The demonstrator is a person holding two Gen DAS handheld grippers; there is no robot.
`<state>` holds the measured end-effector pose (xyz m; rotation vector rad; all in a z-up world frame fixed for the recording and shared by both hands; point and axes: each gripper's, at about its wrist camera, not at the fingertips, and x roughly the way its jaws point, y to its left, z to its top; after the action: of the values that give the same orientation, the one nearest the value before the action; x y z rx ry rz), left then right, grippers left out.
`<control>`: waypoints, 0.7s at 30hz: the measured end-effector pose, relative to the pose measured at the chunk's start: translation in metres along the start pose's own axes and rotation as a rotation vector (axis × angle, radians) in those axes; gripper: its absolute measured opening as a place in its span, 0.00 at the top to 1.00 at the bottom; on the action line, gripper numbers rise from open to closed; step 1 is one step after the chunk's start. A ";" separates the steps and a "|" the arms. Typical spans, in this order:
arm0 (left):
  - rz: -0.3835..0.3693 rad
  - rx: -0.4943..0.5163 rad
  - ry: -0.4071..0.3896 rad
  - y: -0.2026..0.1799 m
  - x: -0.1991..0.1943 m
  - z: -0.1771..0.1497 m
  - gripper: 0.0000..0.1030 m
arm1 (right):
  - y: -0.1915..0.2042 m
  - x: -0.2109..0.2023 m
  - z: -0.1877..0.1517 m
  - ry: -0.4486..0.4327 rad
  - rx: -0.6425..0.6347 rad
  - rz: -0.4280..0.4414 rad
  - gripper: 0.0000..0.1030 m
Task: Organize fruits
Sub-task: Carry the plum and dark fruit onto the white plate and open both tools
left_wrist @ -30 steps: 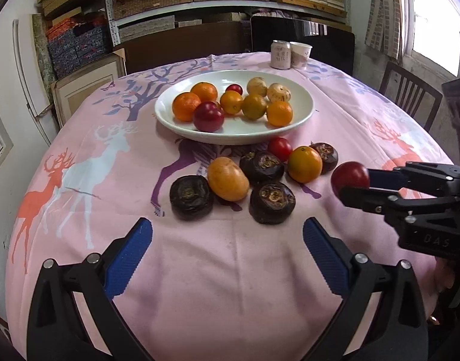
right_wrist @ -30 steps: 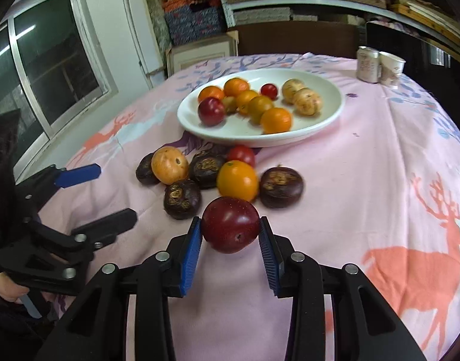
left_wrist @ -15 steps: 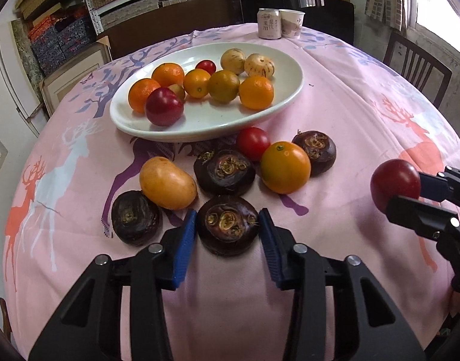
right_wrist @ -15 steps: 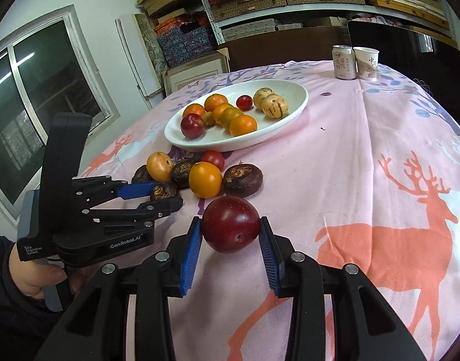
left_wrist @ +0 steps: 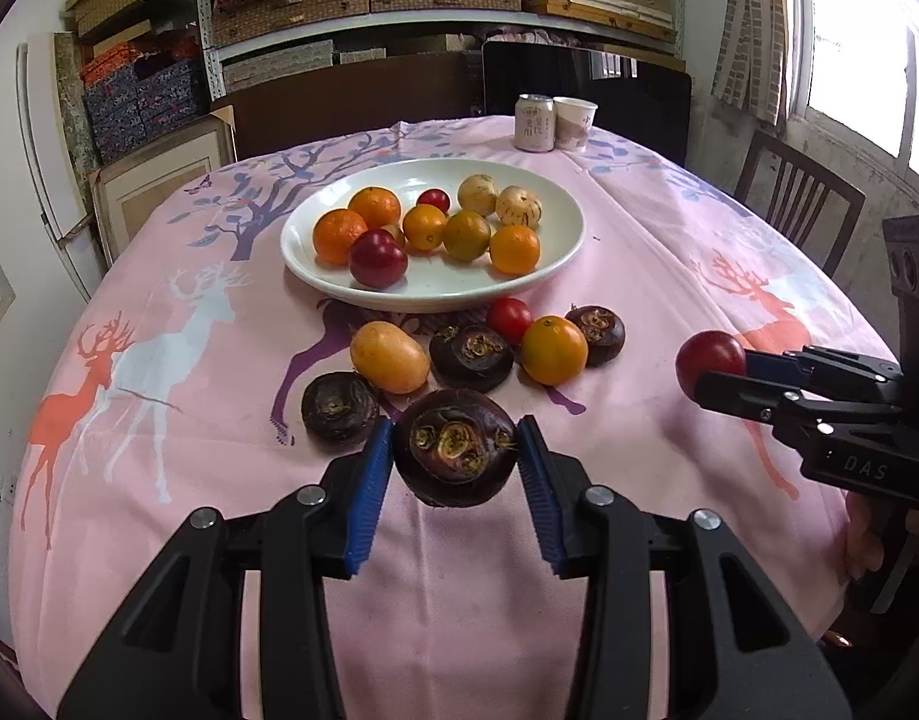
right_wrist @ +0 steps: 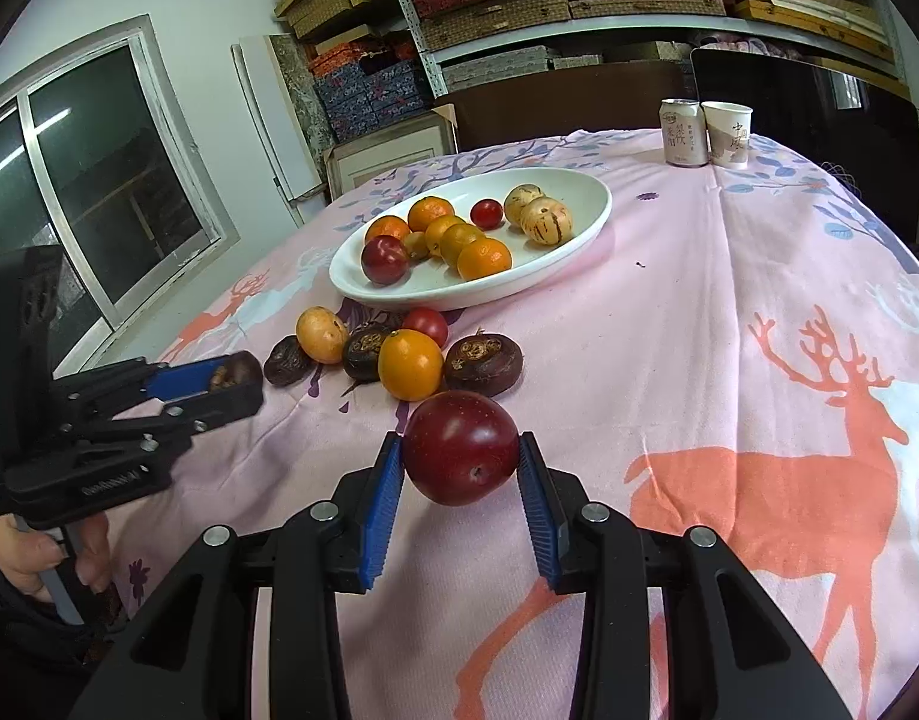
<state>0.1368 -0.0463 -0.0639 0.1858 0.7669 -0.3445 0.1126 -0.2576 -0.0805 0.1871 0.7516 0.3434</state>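
Big picture first: the round counter under its pink deer cloth carries the wide white plate, already crowded with oranges, red fruit and two pale speckled ones. Only the near strip of the plate looks bare, so anything dropped in hard could knock a neighbour rolling over the low rim.

In front of the plate sits a loose cluster on the cloth: three dark water chestnuts, two orange fruits and a small red one, all touching or just beside each other. Swing low over them and one could be nudged off toward the counter's edge.

Now the grippers! The left gripper pinches a dark water chestnut clear of the cloth, pads on its rounded flanks; that knobbly, squat shape could twist out. The right gripper clamps a red plum, smooth and glossy, likely to slip. Both heading plateward together risks a clash.
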 end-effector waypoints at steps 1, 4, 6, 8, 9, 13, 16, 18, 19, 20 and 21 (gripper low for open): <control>0.001 -0.005 -0.012 0.003 -0.004 0.001 0.60 | 0.000 -0.001 0.001 0.004 0.002 -0.009 0.63; 0.000 -0.014 -0.046 0.010 -0.014 0.007 0.60 | 0.004 -0.010 0.013 -0.003 -0.001 -0.011 0.63; 0.001 -0.010 -0.064 0.014 -0.019 0.016 0.60 | 0.009 -0.021 0.029 -0.028 -0.018 -0.010 0.63; 0.003 -0.005 -0.089 0.020 -0.024 0.032 0.60 | 0.015 -0.031 0.052 -0.059 -0.044 -0.016 0.63; 0.008 0.000 -0.101 0.022 -0.025 0.040 0.60 | 0.016 -0.034 0.064 -0.069 -0.053 -0.022 0.63; 0.016 0.013 -0.130 0.032 -0.019 0.082 0.60 | 0.020 -0.036 0.120 -0.104 -0.079 -0.034 0.63; 0.020 -0.017 -0.115 0.045 0.003 0.111 0.60 | 0.020 -0.021 0.157 -0.108 -0.093 -0.040 0.63; 0.022 -0.038 -0.099 0.052 0.021 0.124 0.60 | 0.019 -0.002 0.177 -0.093 -0.102 -0.048 0.63; 0.025 -0.043 -0.089 0.054 0.033 0.132 0.60 | 0.019 0.007 0.183 -0.087 -0.104 -0.048 0.63; 0.027 -0.045 -0.077 0.056 0.044 0.138 0.60 | 0.018 0.019 0.188 -0.077 -0.106 -0.047 0.63; 0.022 -0.048 -0.064 0.057 0.055 0.144 0.60 | 0.017 0.031 0.194 -0.064 -0.104 -0.048 0.63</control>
<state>0.2876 -0.0479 0.0015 0.1379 0.7083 -0.3095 0.2646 -0.2385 0.0437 0.0813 0.6717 0.3288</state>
